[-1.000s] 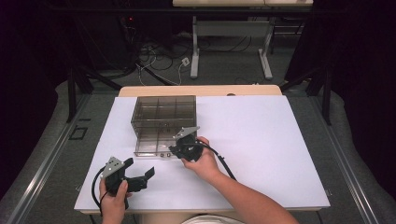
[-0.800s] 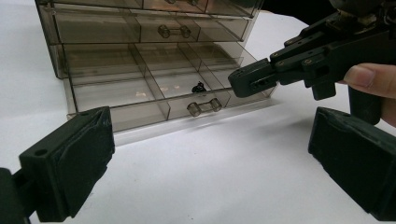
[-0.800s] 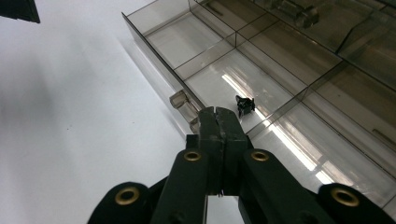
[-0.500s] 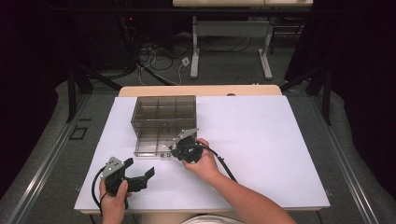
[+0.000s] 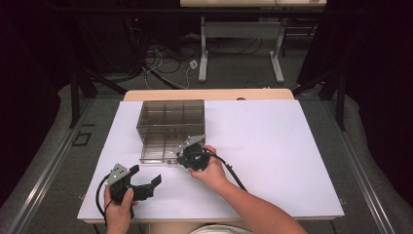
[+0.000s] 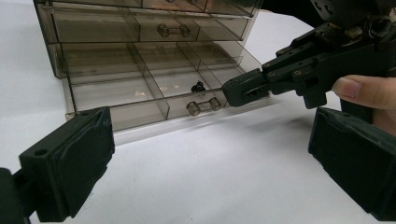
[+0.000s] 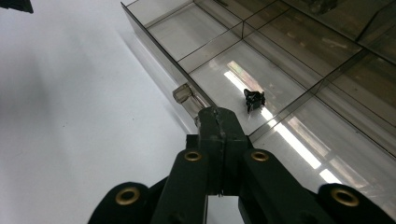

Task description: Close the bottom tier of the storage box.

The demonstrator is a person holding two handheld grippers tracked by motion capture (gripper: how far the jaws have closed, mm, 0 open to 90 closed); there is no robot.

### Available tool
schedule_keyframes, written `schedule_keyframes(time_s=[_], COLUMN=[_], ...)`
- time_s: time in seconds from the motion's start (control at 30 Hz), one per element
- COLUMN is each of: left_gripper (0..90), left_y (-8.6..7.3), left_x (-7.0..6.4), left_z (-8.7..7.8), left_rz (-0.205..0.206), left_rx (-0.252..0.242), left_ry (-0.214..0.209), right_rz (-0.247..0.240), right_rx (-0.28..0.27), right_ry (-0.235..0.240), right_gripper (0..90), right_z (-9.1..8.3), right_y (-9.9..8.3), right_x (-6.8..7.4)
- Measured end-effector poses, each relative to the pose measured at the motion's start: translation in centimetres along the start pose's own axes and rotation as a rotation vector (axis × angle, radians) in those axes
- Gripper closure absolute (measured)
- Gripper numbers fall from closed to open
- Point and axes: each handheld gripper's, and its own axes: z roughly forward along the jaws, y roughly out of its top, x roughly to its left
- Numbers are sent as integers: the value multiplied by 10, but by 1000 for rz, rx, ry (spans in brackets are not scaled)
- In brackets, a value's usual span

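A smoky clear drawer cabinet [image 5: 170, 117] stands on the white table [image 5: 272, 146]. Its bottom drawer [image 6: 140, 93] is pulled out a little. A small black part [image 7: 254, 99] lies in the drawer's middle compartment [image 6: 198, 87]. My right gripper [image 7: 217, 116] is shut, and its tip touches the right end of the drawer's clear handle [image 7: 186, 96]; nothing shows between the jaws. That gripper's tip [image 6: 238, 91] sits beside the handle [image 6: 203, 106] in the left gripper view. My left gripper [image 5: 146, 175] is open near the table's front left, pointing at the cabinet.
The cabinet's upper drawer [image 6: 154, 25] is closed, with its own clear handle [image 6: 173, 31]. The right half of the table is bare white. Desk legs and cables [image 5: 165, 58] lie on the floor beyond the far edge.
My right gripper has shifted slightly toward the front edge at the drawer handle. The left gripper has stayed put.
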Motion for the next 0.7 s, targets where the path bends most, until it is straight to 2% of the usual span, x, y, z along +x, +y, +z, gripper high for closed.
schedule_keyframes(time_s=[0.13,0.17,0.33,0.37,0.47,0.57,0.6,0.63,0.67,0.7], left_gripper=[8,8,8,8,8,8,8,8,8,8], left_y=[0,0,-1,0,0,0,0,0,-1,-1], left_x=[0,0,2,2,2,2,2,2,3,3], left_z=[0,0,-2,-2,-3,-3,-3,-3,-3,-3], left_rz=[-2,0,-2,0,-1,-6,-6,-6,-7,-9], left_rx=[1,0,-1,0,0,-1,-2,-2,-3,-2], left_ry=[1,2,7,8,11,10,10,10,11,10], right_rz=[2,9,6,8,20,29,33,44,49,47], right_rx=[-28,-8,-14,-32,-20,-47,-37,-58,-50,-68], right_ry=[-14,-12,-30,-36,-42,-59,-55,-60,-63,-66], right_gripper=[900,900,900,900,900,900,900,900,900,900], right_z=[3,2,5,7,8,11,10,11,11,12], right_y=[0,1,4,4,6,7,8,8,8,8], right_x=[-2,-1,-3,-4,-6,-9,-10,-11,-12,-13])
